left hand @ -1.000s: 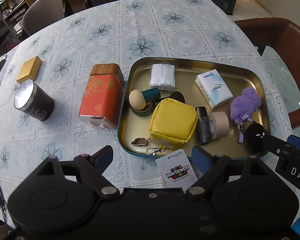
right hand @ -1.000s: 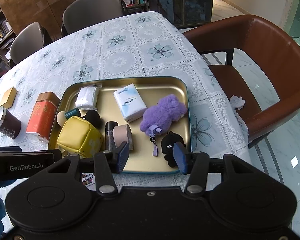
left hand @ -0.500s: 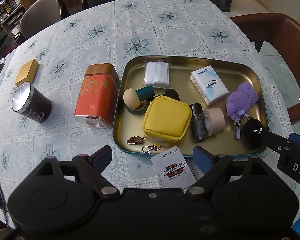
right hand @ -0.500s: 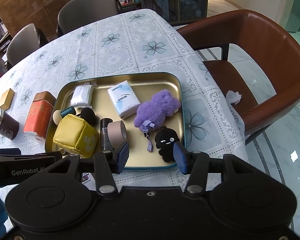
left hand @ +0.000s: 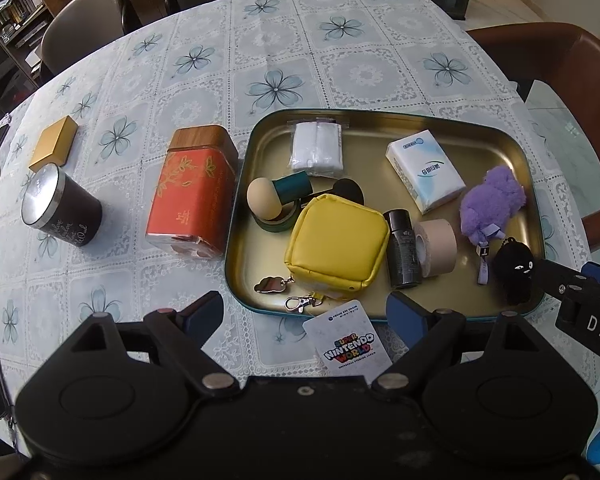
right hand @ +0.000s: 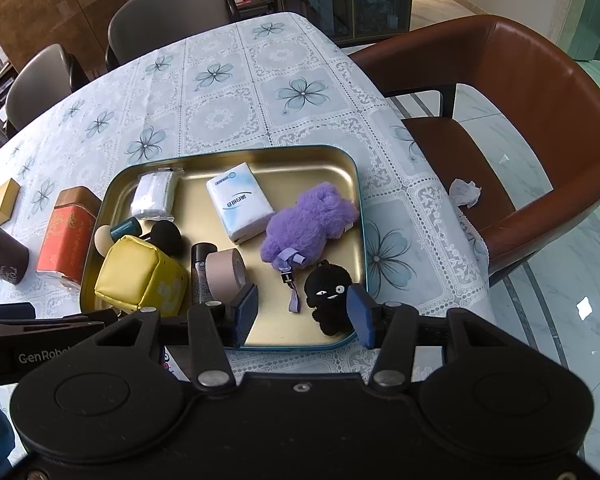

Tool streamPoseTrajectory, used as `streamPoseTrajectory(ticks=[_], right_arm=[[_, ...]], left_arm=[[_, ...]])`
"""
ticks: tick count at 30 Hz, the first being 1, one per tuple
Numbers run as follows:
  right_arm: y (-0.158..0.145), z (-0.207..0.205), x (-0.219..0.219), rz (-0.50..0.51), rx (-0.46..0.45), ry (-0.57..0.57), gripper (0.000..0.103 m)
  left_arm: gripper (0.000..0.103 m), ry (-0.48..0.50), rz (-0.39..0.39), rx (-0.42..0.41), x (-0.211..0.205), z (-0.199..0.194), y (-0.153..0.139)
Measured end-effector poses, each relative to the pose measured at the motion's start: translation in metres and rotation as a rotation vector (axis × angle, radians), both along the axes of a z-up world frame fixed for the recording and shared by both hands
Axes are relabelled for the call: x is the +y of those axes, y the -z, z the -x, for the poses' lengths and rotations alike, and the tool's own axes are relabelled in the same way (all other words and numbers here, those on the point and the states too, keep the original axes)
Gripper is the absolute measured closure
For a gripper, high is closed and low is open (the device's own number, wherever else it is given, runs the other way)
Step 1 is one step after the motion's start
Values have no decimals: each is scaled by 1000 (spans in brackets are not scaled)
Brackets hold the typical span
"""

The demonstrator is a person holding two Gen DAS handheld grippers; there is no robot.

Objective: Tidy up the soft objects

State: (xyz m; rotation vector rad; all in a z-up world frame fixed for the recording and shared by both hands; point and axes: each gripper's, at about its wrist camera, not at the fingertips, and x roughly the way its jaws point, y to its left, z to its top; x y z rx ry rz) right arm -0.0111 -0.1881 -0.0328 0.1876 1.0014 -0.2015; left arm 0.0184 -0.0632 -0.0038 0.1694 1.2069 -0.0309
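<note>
Both hand-held grippers, left [left hand: 304,312] wide and right [right hand: 302,314] half-open, hang empty over my shallow gold metal tray [right hand: 342,168]. Fluffy purple plush keychain [right hand: 310,226] lies inside beside black plush charm [right hand: 328,294]; closing there risks snagging both straps.

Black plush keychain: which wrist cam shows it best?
Right wrist: the black plush keychain lies whole and close on the tray, face visible, just ahead of the open right gripper. Left wrist shows it small at the frame's right, partly behind the other gripper.
</note>
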Motion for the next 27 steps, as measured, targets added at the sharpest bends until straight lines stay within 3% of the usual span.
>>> streamPoseTrajectory(ticks=[27], right_arm=[[9,-24,12,11,38,-30,53]], left_arm=[[15,-28,4,30,15,-13,8]])
